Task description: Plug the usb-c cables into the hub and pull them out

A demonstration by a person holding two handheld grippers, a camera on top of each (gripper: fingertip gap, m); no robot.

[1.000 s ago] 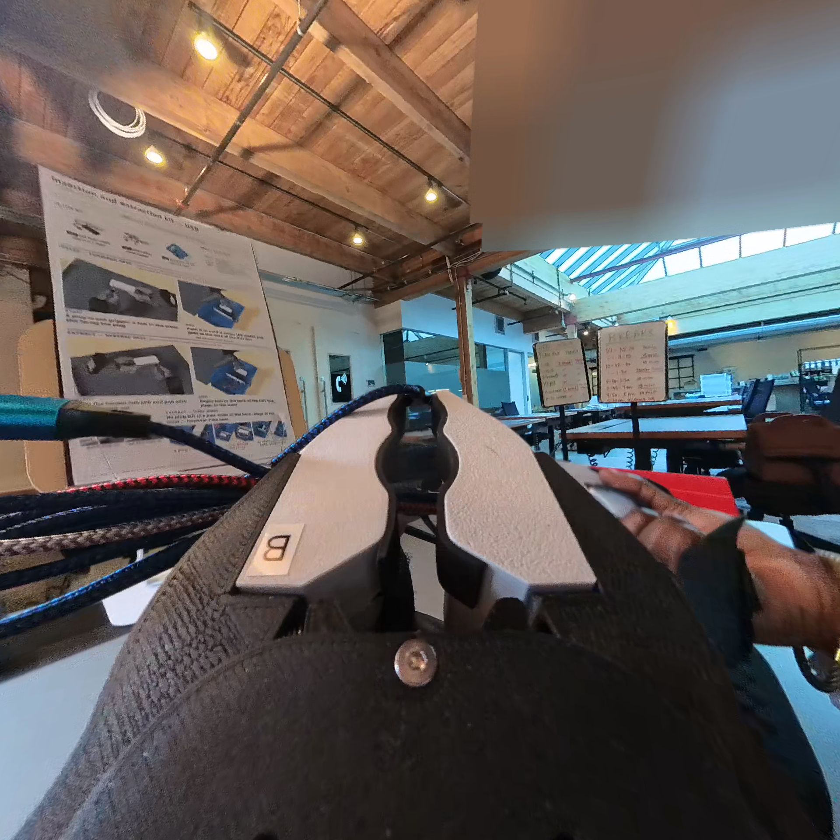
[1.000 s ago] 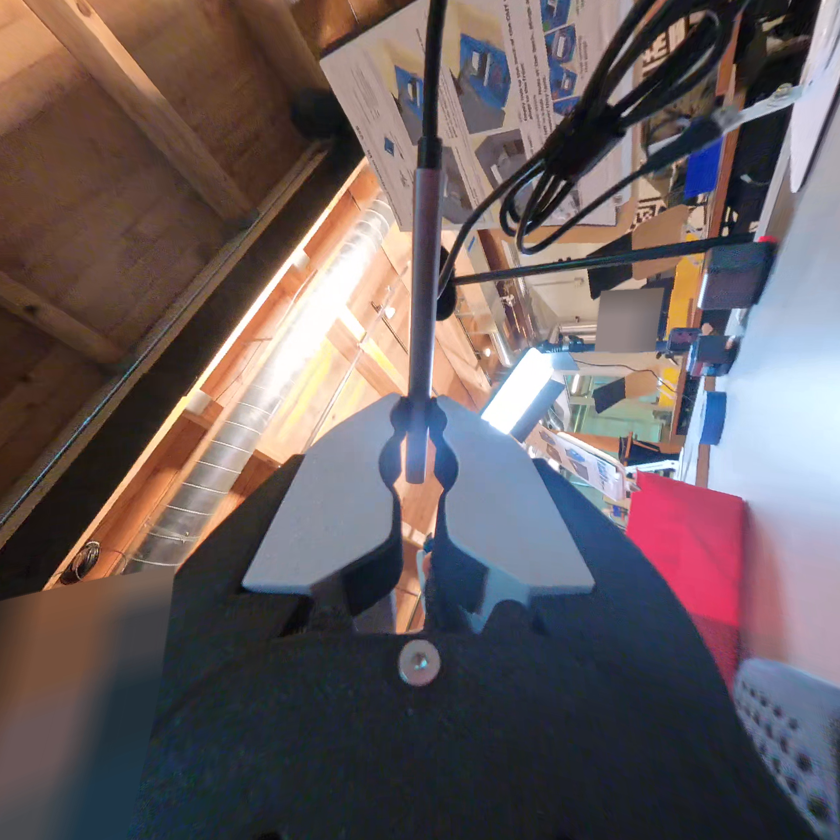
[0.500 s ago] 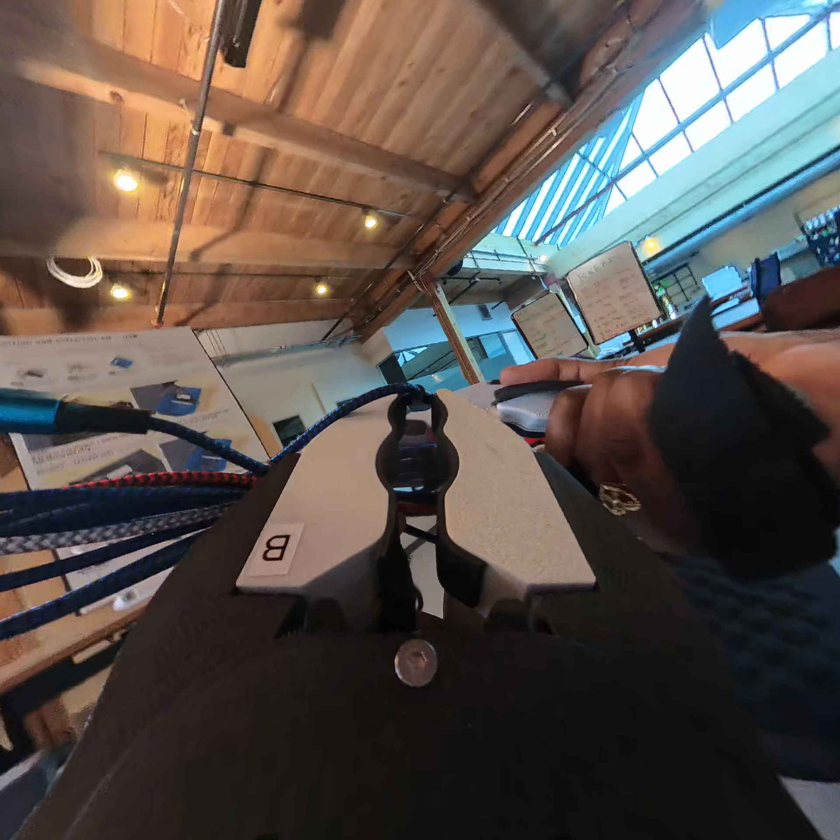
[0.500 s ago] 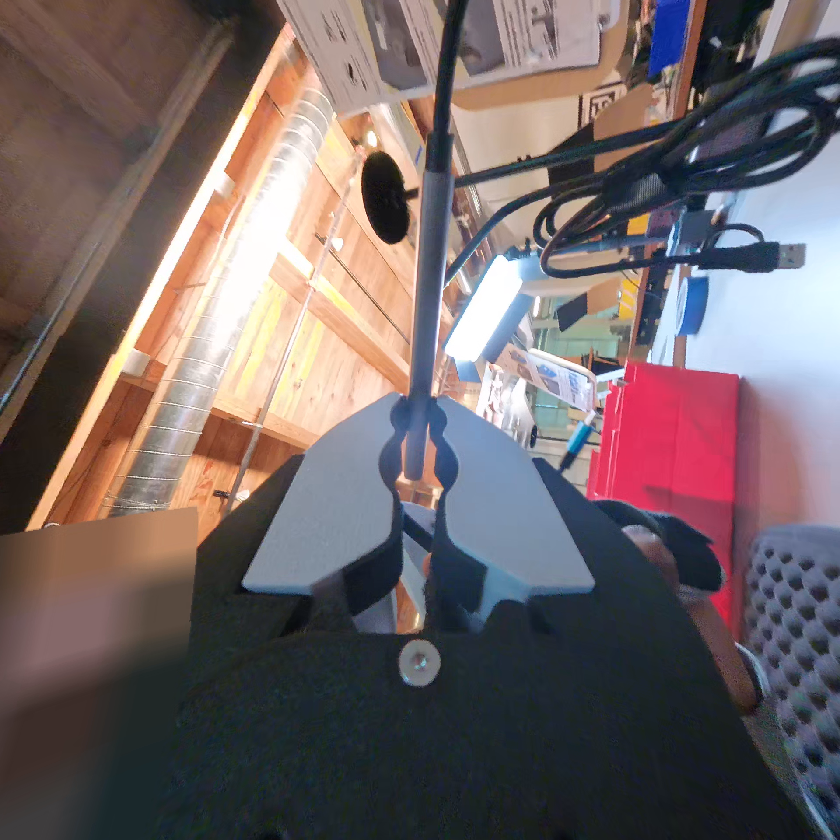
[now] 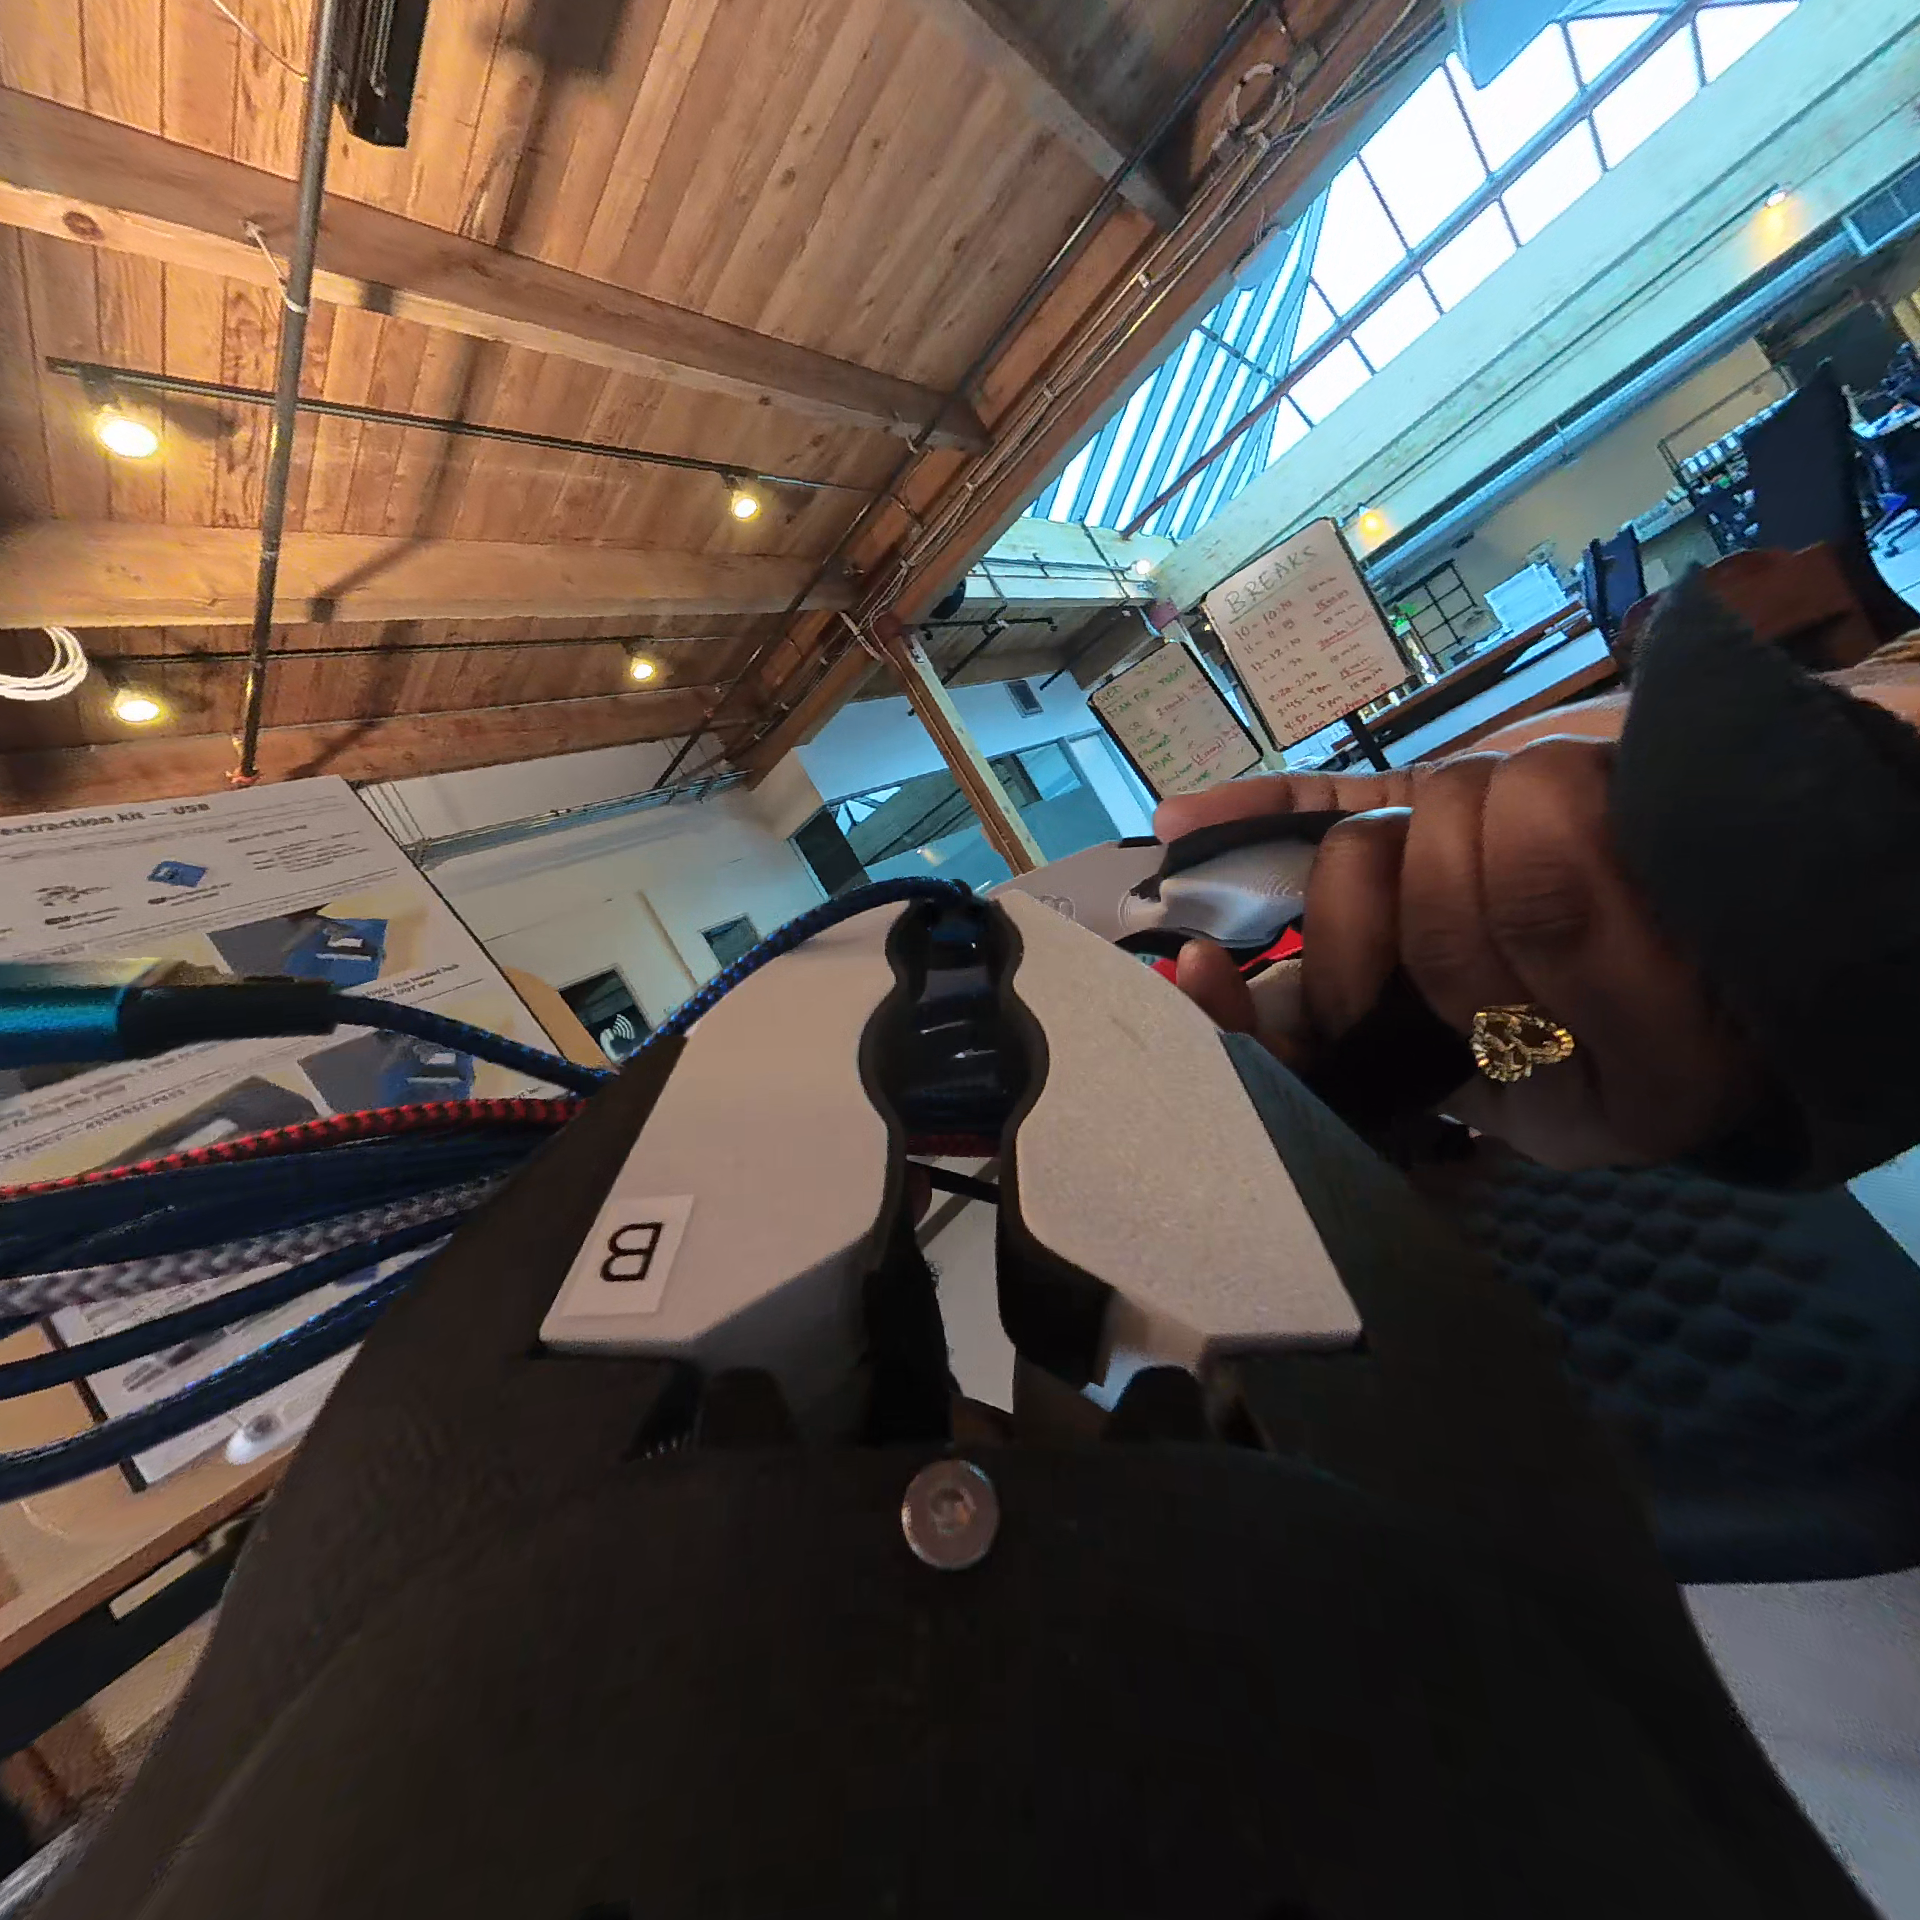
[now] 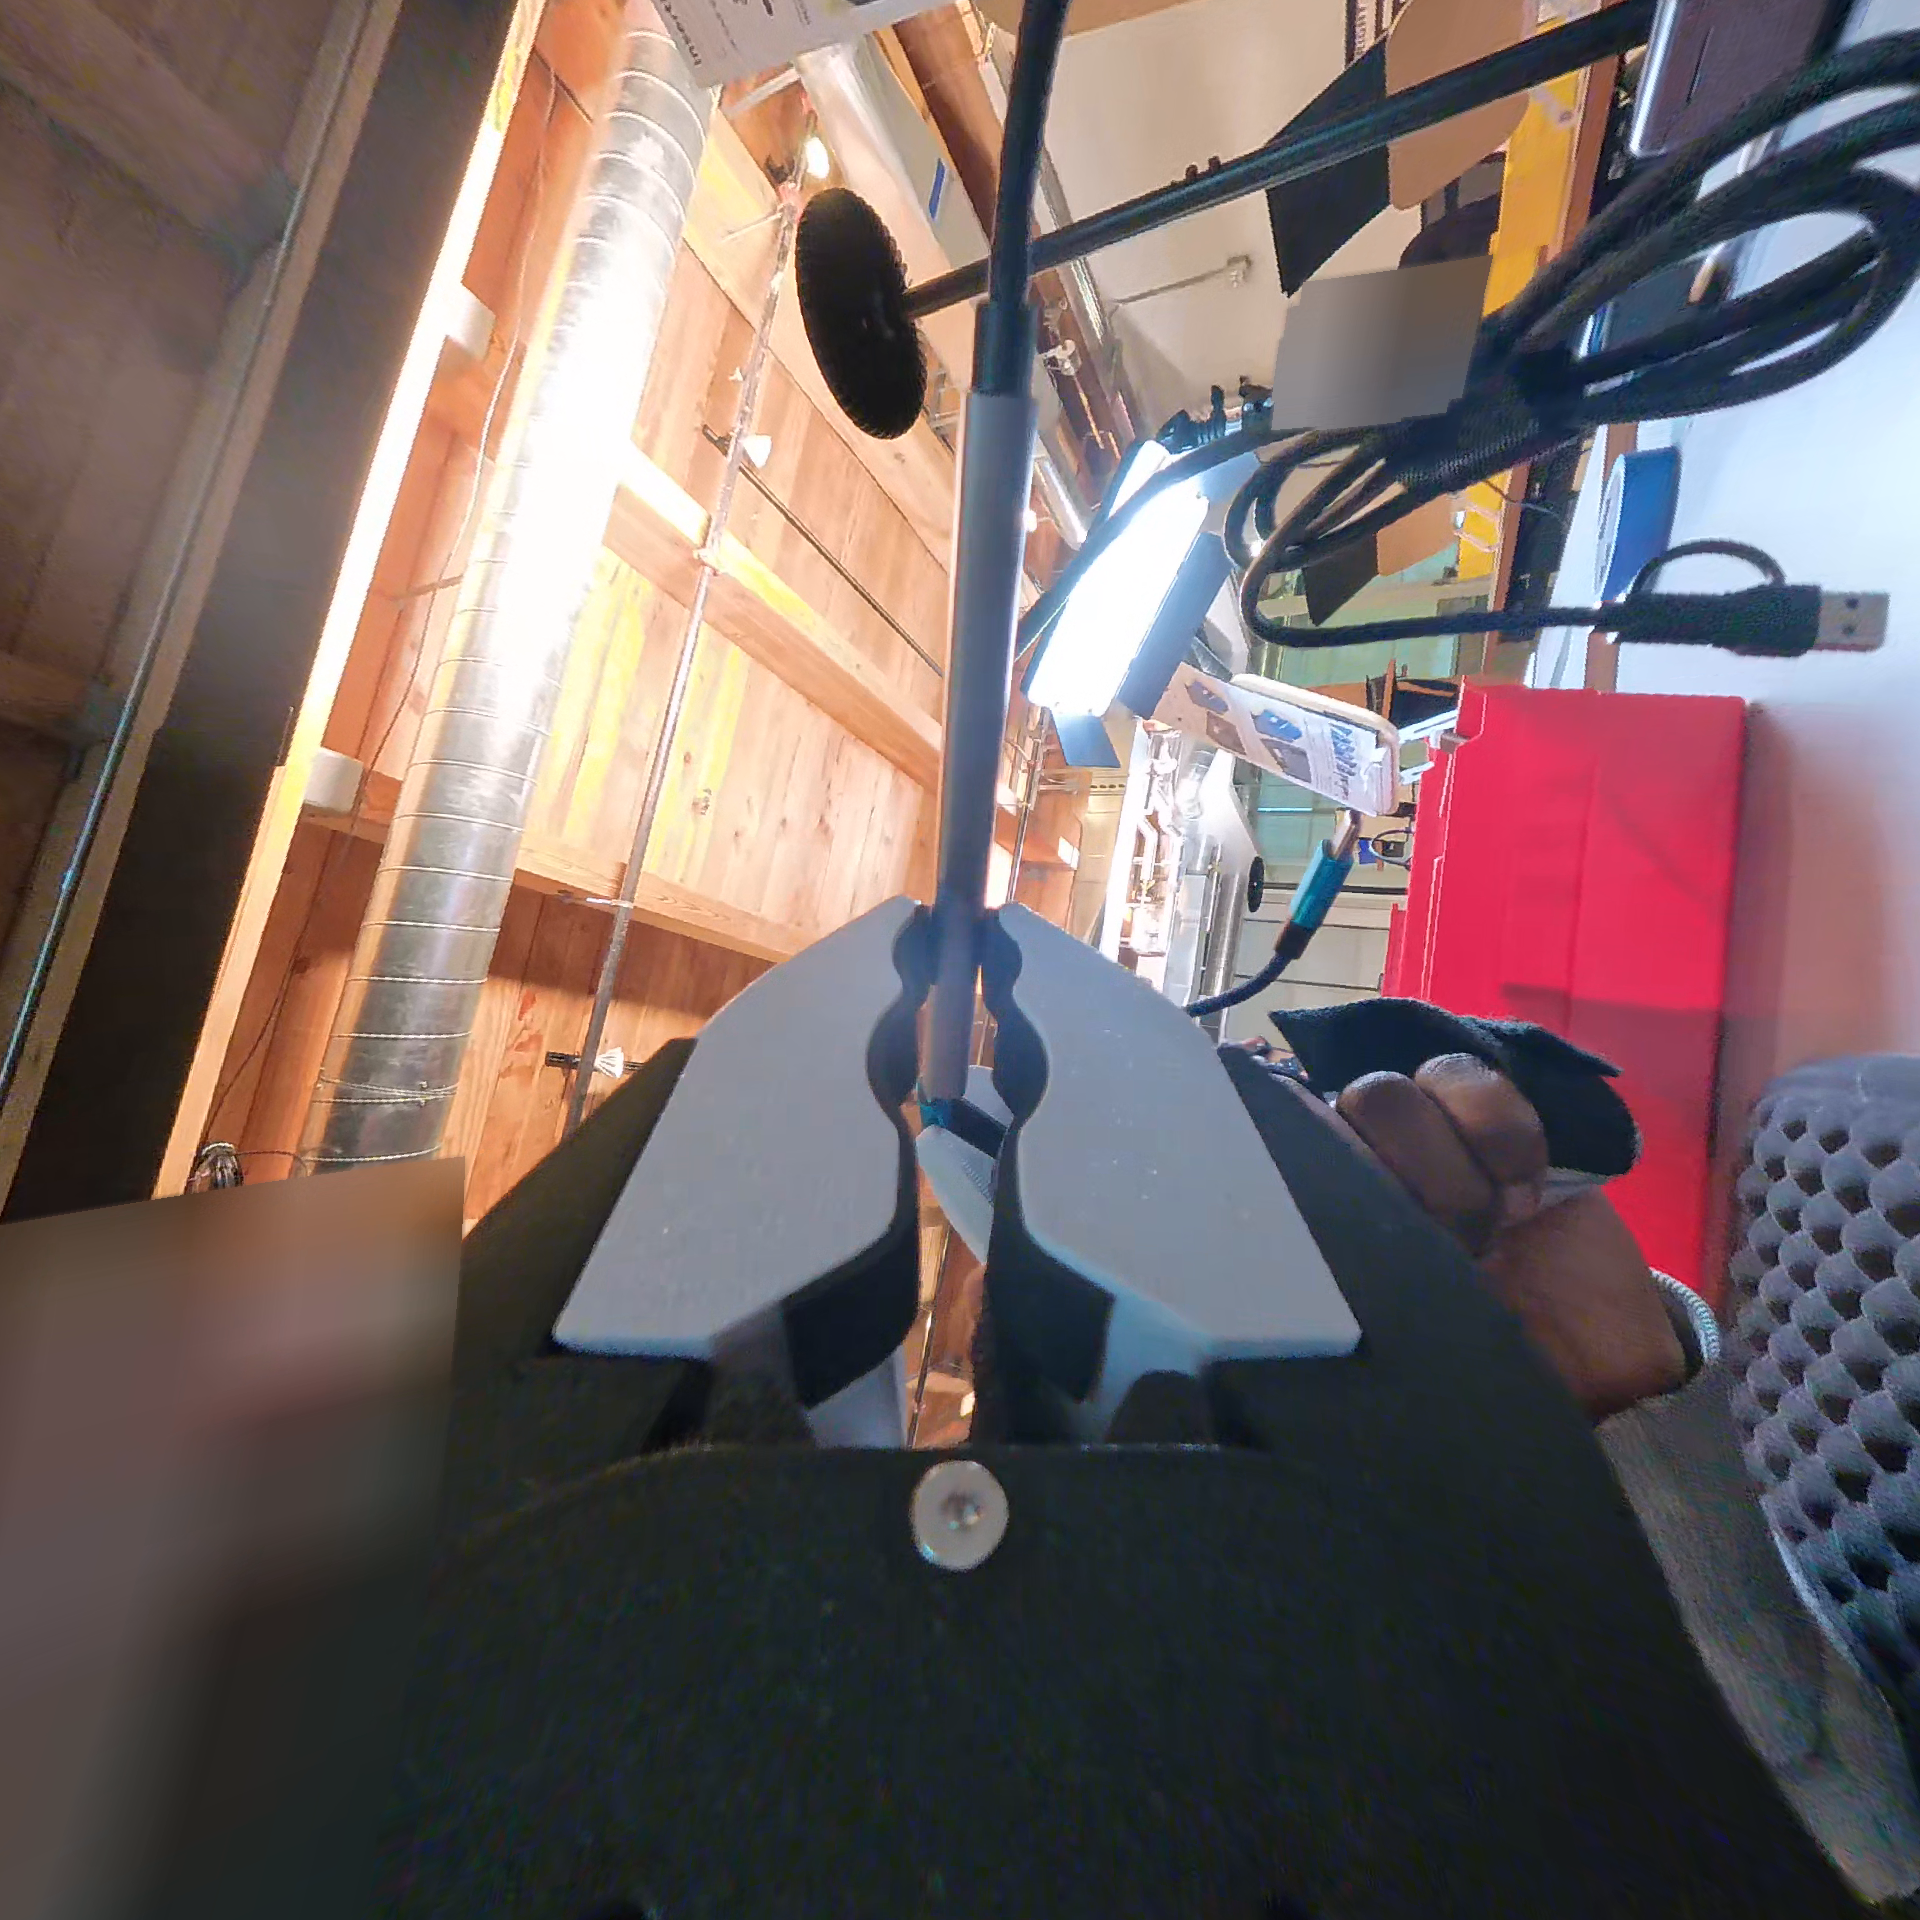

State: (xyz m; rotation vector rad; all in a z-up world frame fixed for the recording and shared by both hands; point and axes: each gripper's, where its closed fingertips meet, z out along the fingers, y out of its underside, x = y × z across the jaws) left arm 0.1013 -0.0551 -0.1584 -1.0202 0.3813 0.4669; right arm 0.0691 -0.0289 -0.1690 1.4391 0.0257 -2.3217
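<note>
My left gripper (image 5: pixel 951 914) is shut on a blue braided usb-c cable (image 5: pixel 790 940) that runs off to the left. Its teal plug (image 5: pixel 62 1013) hangs free at the left edge. My right gripper (image 6: pixel 956 920) is shut on the slim grey hub (image 6: pixel 982 675), seen edge-on and pointing away from the fingertips, with its black lead (image 6: pixel 1023 156) at the far end. The teal plug (image 6: pixel 1322 878) also shows in the right wrist view, right of the hub and apart from it. The hub's ports are hidden.
A bundle of red, blue and grey braided cables (image 5: pixel 208 1195) trails left. A hand on the other gripper (image 5: pixel 1455 935) is close on the right. A black cable coil with a usb-a plug (image 6: pixel 1756 621), a red box (image 6: pixel 1579 883) and a grey mesh (image 6: pixel 1829 1351) lie to the right. There is about 4 cm between the tips of the two grippers.
Both views have tilted and swung. The hand with the right gripper has come closer to my left gripper. The teal plug has come into the right wrist view. Both grips are unchanged.
</note>
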